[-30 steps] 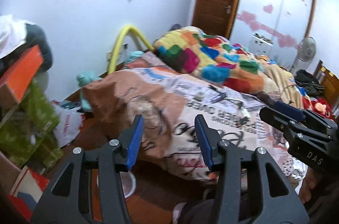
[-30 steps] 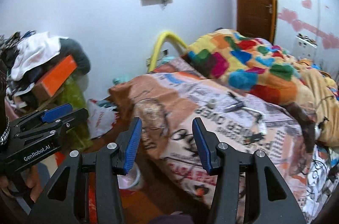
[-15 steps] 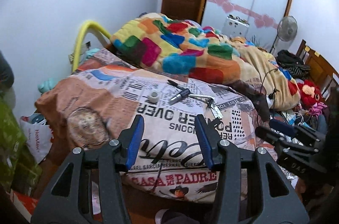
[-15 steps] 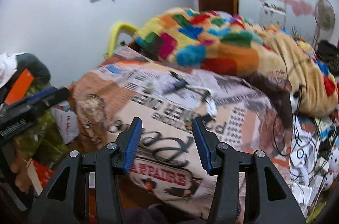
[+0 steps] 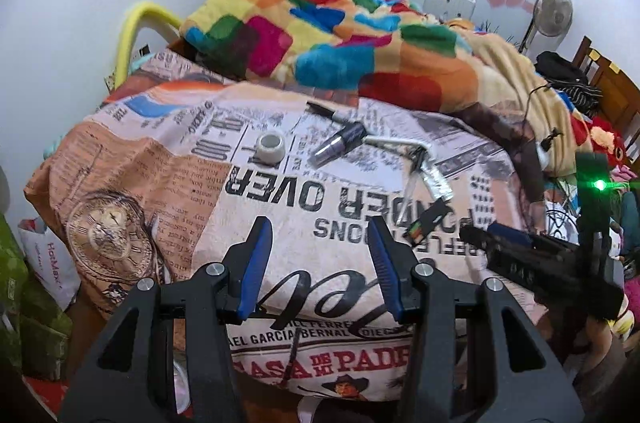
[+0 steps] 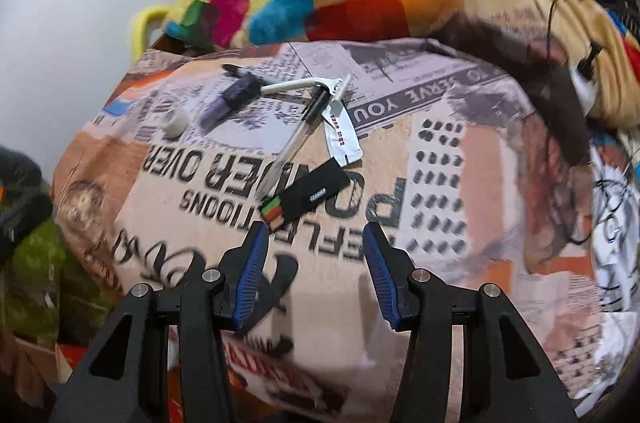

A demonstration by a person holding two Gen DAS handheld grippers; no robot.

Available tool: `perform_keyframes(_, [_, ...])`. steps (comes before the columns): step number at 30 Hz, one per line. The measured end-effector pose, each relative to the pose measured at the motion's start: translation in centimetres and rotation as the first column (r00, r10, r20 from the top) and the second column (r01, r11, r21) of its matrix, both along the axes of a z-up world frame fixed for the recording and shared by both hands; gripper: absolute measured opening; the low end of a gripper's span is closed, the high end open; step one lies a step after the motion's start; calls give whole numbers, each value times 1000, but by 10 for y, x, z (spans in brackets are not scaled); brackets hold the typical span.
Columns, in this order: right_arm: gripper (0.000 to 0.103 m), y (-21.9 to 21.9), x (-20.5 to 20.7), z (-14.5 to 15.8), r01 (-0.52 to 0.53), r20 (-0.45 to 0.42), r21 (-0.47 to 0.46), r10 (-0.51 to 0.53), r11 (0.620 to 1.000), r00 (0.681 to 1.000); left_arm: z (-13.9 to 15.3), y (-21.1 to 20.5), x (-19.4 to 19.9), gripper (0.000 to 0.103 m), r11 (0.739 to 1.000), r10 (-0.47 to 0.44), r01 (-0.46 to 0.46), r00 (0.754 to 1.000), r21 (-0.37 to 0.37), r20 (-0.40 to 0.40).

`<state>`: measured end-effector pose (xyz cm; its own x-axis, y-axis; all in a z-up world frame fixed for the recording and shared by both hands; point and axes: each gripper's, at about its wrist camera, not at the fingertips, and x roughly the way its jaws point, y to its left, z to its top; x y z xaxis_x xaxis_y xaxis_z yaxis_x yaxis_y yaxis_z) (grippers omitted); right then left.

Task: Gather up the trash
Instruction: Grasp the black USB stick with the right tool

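Small items lie on a newspaper-print bedsheet (image 5: 280,191): a white tape roll (image 5: 270,147), a purple tube (image 5: 340,143), a silver foil wrapper (image 5: 434,179), a black wrapper (image 5: 426,223) and a black pen (image 5: 324,110). In the right wrist view the black wrapper (image 6: 306,197) lies just beyond my right gripper (image 6: 312,239), with a clear pen (image 6: 298,143), a white sachet (image 6: 342,135), the purple tube (image 6: 230,101) and the tape roll (image 6: 176,123) farther off. My left gripper (image 5: 316,235) is open and empty over the sheet. My right gripper is open and empty; it also shows in the left wrist view (image 5: 520,255).
A multicoloured patchwork blanket (image 5: 340,35) is heaped at the back of the bed. A yellow hoop (image 5: 136,31) stands by the wall. A white bag (image 5: 44,263) and green boxes (image 5: 20,303) sit on the floor at left. Cables and clothes (image 6: 612,203) lie at right.
Both grippers have swung right and come closer over the bed; the items on the sheet now look larger and nearer. Both stay open.
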<state>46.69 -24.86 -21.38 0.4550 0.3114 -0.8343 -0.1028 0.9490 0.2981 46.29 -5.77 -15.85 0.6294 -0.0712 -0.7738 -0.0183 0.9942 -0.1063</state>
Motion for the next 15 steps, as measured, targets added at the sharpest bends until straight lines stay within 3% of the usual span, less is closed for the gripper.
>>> perform_keyframes(5, [46,15,20,-13,28,-6,13,-28,1000,1000,-21,13,15,49,1000,29,-29,999,-3,-27])
perform_keyframes(11, [46,42,14,-25,-3,75,-220,20,975,997,-42,20,30,49,999,35,-37,997,-19,-65])
perform_keyframes(15, [46,32,6,-29,-10,104,-260,38,966,994,-52,15,38,49,999,17,-20,997,-30,-77])
